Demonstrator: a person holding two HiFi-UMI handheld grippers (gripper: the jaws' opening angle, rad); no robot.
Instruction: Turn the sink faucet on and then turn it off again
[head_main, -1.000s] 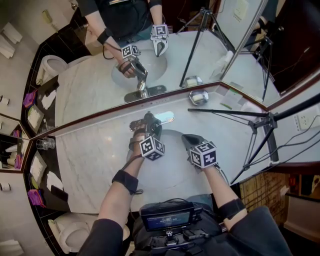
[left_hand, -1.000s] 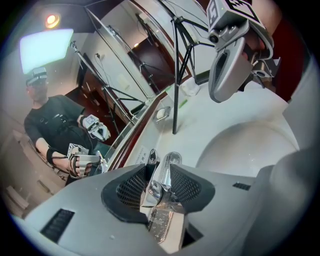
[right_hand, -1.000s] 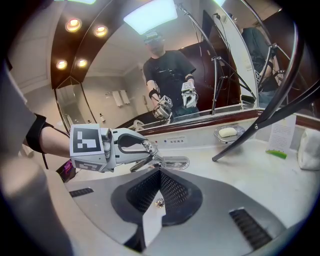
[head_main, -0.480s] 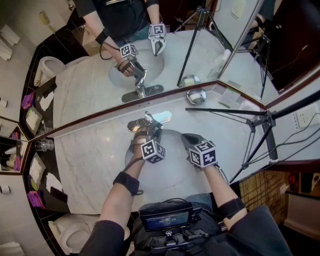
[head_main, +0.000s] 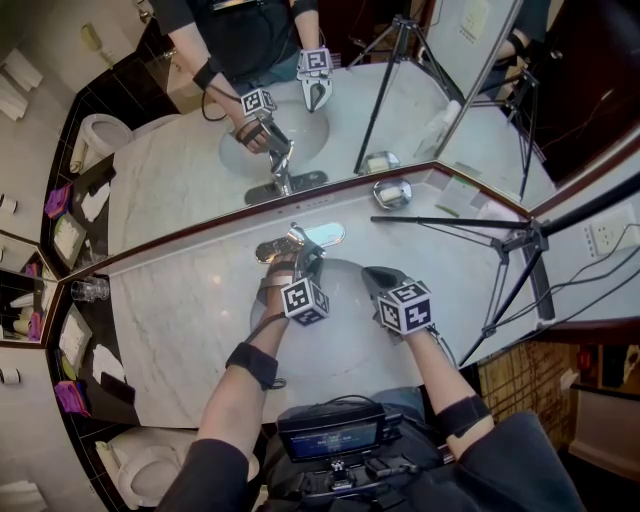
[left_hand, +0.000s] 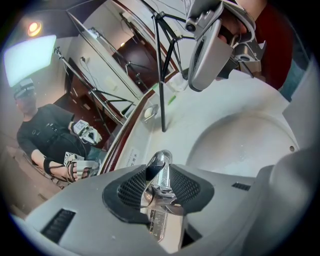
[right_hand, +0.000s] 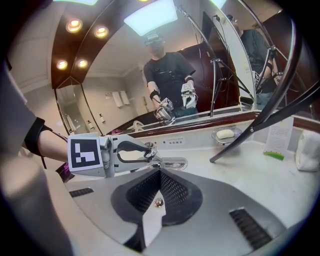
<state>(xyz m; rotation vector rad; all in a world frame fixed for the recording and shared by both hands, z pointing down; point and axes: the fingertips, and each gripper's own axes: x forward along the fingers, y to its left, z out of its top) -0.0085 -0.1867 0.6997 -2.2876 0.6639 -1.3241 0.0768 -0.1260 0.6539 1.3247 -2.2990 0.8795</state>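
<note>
The chrome faucet (head_main: 301, 240) stands at the back rim of the white sink basin (head_main: 345, 345). My left gripper (head_main: 293, 256) reaches it from the front. In the left gripper view its black pads (left_hand: 134, 187) press on either side of the faucet's chrome lever handle (left_hand: 159, 172). The right gripper view shows the same grip from the side, with the left gripper (right_hand: 131, 152) on the faucet (right_hand: 159, 161). My right gripper (head_main: 376, 278) hangs over the basin to the right, shut with its pads (right_hand: 159, 187) together and nothing between them. I see no water.
A mirror runs along the back of the marble counter (head_main: 190, 320). A soap dish (head_main: 392, 192) sits at the back right. Black tripod legs (head_main: 450, 222) cross the counter on the right. A glass (head_main: 90, 288) stands far left, and a toilet (head_main: 140, 460) is below left.
The left gripper has rolled slightly on the faucet handle, and the handle has shifted a little with it. The right gripper has stayed where it was.
</note>
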